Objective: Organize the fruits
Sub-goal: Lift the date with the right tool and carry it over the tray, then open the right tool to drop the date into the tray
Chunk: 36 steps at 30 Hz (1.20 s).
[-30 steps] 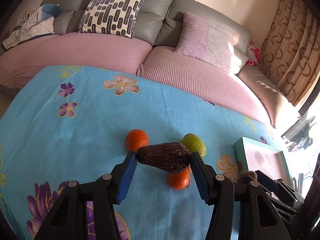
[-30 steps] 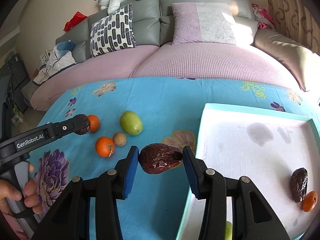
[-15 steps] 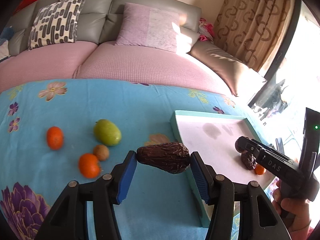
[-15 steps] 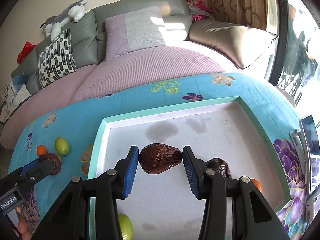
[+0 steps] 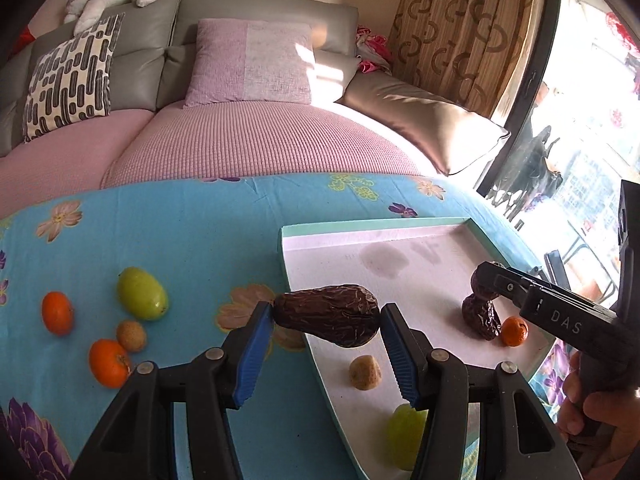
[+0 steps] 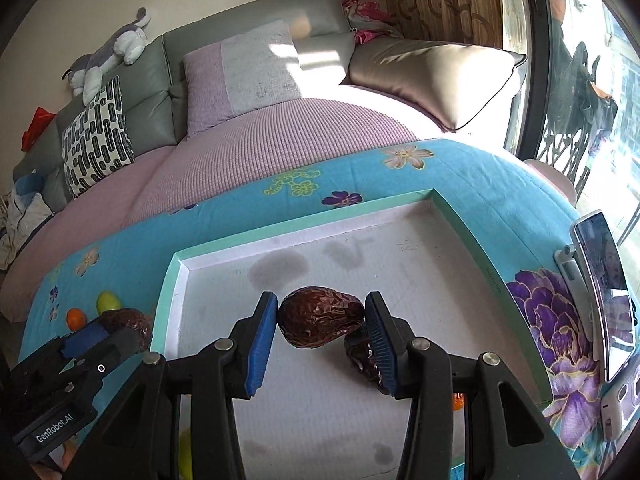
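Both grippers have swung from the loose fruit toward the tray (image 6: 460,216): the right gripper (image 6: 320,320), clenched on a date (image 6: 316,322), now hangs above the tray floor beside a date already there, while the left gripper (image 5: 326,314), gripping another date (image 5: 328,314), reaches the tray's near edge, so both look ready for release

A wrinkled, glossy brown skin is being shown by the date (image 5: 327,314) between ribbed blue pads (image 5: 253,354) on matt black plastic fingers. Smooth, shiny skin is being shown by the green fruit (image 5: 141,298), finely dimpled peel by the oranges (image 5: 57,313). The tray (image 5: 400,226) is being seen as matt white, stained, inside. Printed woven cloth is being displayed by the tablecloth (image 5: 180,236), waffle-textured fabric by the sofa cover (image 5: 256,144).
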Available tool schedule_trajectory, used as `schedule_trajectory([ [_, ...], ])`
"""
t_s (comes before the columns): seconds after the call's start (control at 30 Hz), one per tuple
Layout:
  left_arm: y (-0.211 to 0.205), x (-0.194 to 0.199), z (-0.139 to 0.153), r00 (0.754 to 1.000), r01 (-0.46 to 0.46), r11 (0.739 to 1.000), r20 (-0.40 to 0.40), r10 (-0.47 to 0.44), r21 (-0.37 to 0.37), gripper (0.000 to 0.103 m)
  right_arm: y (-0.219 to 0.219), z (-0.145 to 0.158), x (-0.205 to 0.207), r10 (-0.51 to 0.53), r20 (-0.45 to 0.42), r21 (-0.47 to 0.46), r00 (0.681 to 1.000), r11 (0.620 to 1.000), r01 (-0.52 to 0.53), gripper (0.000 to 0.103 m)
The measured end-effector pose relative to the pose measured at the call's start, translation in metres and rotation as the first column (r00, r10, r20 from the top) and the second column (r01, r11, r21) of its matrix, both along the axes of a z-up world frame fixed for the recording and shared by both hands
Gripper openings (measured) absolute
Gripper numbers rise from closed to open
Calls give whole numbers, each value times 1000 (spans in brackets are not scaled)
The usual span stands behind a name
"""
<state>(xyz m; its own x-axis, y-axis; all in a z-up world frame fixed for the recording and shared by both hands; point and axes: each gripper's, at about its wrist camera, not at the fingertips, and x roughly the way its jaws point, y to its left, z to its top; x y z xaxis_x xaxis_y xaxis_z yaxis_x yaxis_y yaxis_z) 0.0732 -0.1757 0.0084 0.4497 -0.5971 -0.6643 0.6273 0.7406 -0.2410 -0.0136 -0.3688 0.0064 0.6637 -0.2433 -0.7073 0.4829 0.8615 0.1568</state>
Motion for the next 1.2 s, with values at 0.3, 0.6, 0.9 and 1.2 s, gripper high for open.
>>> schedule_trajectory([
  [0.3, -35, 2, -14, 999, 43, 998, 18, -43, 38, 58, -29, -1, 0, -93, 24, -94, 995, 991, 95, 47],
  [0.6, -57, -4, -36, 996, 87, 991, -3, -87, 99, 58, -52, -22, 0, -161, -45, -109, 986, 982, 156, 47],
  [0.9, -60, -3, -43, 995, 96, 988, -23, -94, 122, 58, -61, -42, 0, -177, -114, -71, 978, 983, 170, 47],
  [1.2, -62, -3, -41, 994, 105, 987, -40, -101, 125, 59, -57, -38, 1, -166, -111, -88, 980, 984, 156, 47],
])
